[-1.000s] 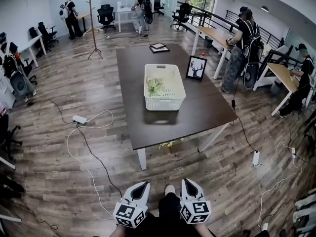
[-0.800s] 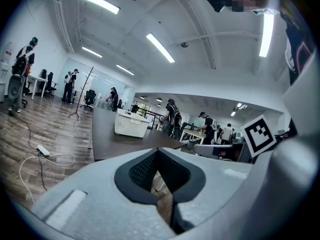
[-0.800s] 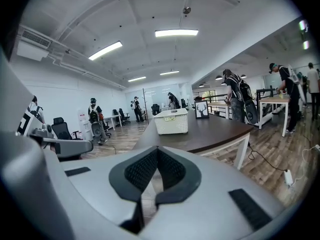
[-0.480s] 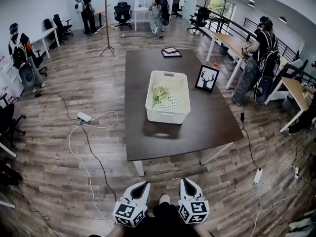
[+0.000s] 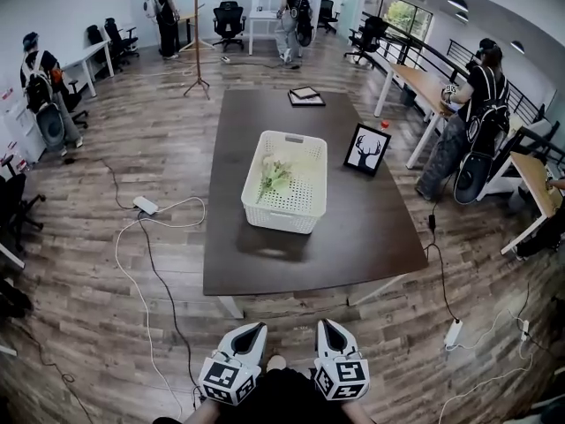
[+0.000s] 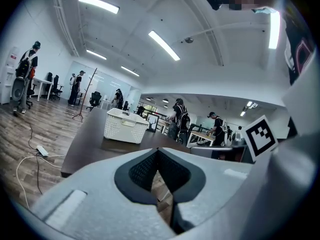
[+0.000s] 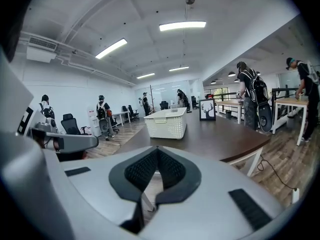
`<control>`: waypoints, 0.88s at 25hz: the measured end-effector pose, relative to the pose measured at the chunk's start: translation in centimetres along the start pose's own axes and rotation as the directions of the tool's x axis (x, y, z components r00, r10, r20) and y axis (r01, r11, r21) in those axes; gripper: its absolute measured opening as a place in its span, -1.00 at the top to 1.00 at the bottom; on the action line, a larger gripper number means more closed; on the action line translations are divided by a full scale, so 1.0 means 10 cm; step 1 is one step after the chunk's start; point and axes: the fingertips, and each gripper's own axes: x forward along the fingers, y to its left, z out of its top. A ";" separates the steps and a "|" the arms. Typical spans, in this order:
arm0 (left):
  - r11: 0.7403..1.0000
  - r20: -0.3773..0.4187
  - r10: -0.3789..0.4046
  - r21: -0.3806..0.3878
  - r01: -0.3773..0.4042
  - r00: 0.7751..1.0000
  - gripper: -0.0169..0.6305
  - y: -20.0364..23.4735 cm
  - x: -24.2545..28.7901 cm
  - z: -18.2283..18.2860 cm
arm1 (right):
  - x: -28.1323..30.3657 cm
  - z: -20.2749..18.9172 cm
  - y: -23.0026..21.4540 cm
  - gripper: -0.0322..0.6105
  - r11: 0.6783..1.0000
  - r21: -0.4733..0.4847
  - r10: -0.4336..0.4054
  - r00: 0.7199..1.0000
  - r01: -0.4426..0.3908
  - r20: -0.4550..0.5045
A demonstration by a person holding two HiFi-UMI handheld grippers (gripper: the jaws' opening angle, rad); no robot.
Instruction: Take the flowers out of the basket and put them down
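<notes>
A white perforated basket point(image 5: 284, 182) stands in the middle of a dark brown table point(image 5: 353, 237). Pale green and white flowers point(image 5: 274, 175) lie inside it, toward its left side. Both grippers hang low in front of the person, over the wooden floor and well short of the table's near edge. My left gripper point(image 5: 256, 330) is shut with nothing in it, and my right gripper point(image 5: 325, 326) is shut and empty as well. The basket point(image 6: 125, 125) shows far beyond the left gripper point(image 6: 158, 152). In the right gripper view the basket point(image 7: 167, 123) stands far past the right gripper point(image 7: 157, 151).
A framed deer picture point(image 5: 366, 149) stands to the right of the basket, and a flat frame point(image 5: 306, 96) lies at the table's far end. A power strip point(image 5: 145, 205) and cables run over the floor to the left. Several people, desks and a coat stand point(image 5: 197, 34) ring the room.
The person has stepped toward the table, so table and basket now sit nearer and larger in the head view. Both grippers keep their low place and stay shut.
</notes>
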 end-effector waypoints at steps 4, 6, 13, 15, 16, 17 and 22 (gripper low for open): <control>1.000 -0.005 0.010 -0.001 -0.010 1.000 0.92 -0.10 0.15 -0.04 | 0.03 -0.04 -0.16 0.88 1.000 0.008 0.014 1.000 -0.014 -0.014; 1.000 -0.010 0.014 -0.002 -0.014 1.000 0.92 -0.14 0.20 -0.05 | 0.04 -0.08 -0.23 0.88 1.000 0.012 0.020 0.999 -0.020 -0.027; 0.999 -0.015 0.042 0.008 -0.042 0.999 0.92 -0.15 0.29 -0.05 | 0.14 -0.09 -0.30 0.88 0.999 0.018 0.051 0.998 -0.050 -0.029; 0.999 -0.015 0.043 0.009 -0.043 0.999 0.92 -0.14 0.32 -0.04 | 0.16 -0.08 -0.30 0.88 0.998 0.019 0.056 0.998 -0.056 -0.031; 0.999 -0.016 0.042 0.010 -0.042 0.999 0.92 -0.14 0.33 -0.03 | 0.16 -0.09 -0.30 0.88 0.998 0.021 0.057 0.998 -0.056 -0.032; 0.999 -0.018 0.040 0.010 -0.040 0.999 0.92 -0.14 0.34 -0.02 | 0.16 -0.09 -0.31 0.88 0.998 0.023 0.056 0.998 -0.055 -0.033; 1.000 -0.018 0.027 0.014 -0.027 0.999 0.92 -0.13 0.47 0.01 | 0.18 -0.08 -0.37 0.88 0.999 0.031 0.044 0.999 -0.043 -0.031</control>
